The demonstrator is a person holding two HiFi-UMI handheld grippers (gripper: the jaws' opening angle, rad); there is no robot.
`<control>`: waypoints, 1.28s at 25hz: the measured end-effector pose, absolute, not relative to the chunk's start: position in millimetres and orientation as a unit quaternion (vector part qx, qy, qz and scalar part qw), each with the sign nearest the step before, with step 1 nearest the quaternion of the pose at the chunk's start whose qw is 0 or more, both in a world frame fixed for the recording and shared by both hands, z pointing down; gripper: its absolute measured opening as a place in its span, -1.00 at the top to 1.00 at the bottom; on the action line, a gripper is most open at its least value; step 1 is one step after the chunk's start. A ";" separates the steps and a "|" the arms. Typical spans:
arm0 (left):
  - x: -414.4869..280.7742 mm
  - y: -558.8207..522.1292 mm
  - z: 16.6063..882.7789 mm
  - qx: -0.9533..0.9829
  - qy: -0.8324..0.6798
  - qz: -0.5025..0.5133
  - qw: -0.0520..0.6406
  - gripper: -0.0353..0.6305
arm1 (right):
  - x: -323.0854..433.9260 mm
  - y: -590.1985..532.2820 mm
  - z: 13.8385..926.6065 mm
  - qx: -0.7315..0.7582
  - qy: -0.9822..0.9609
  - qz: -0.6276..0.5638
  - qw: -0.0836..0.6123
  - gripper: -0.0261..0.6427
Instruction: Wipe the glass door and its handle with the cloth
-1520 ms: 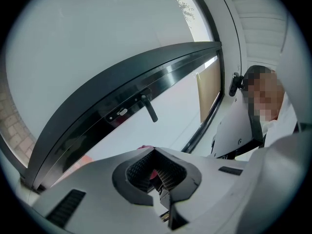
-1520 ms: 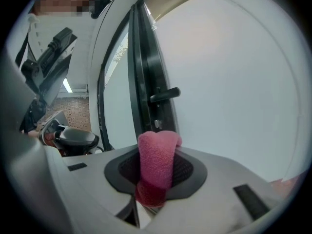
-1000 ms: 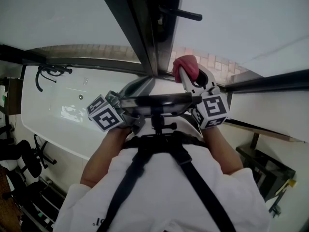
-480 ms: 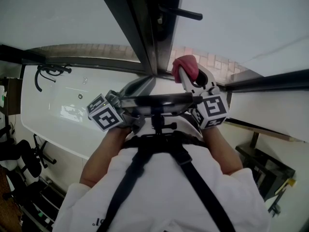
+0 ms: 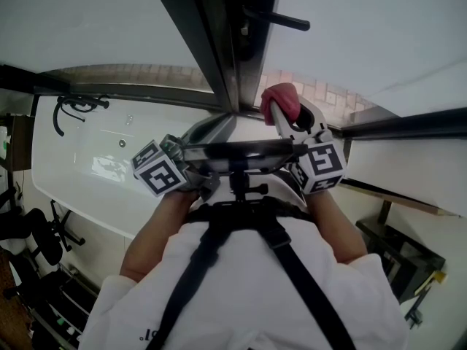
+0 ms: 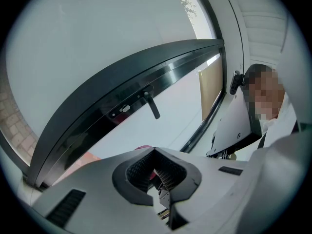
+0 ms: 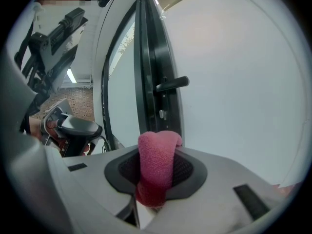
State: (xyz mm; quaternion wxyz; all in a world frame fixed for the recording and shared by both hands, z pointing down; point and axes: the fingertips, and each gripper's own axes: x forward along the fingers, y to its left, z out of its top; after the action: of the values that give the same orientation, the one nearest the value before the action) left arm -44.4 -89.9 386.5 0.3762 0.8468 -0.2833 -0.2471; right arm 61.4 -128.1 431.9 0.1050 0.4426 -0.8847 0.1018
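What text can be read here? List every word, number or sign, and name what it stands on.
No text reads clearly.
On the white shirt, small dark print: too small to read.
On the left marker cube and right marker cube: black square patterns only, no letters.
On the pink cloth and door handle: no print.
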 end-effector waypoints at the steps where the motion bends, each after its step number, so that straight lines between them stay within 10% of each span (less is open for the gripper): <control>1: -44.4 -89.8 386.6 0.847 -0.283 -0.247 0.376 0.92 | 60.7 -127.7 432.1 0.441 -0.885 0.102 0.106 0.62; 32: -41.9 -85.2 388.1 0.848 -0.276 -0.243 0.382 0.92 | 55.8 -120.2 441.3 0.431 -0.885 0.105 0.140 0.66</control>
State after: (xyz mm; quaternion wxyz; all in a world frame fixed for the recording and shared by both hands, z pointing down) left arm -41.9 -85.2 388.1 0.3819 0.8479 -0.2761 -0.2427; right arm 55.8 -120.2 441.3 0.1402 0.4306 -0.8853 0.1053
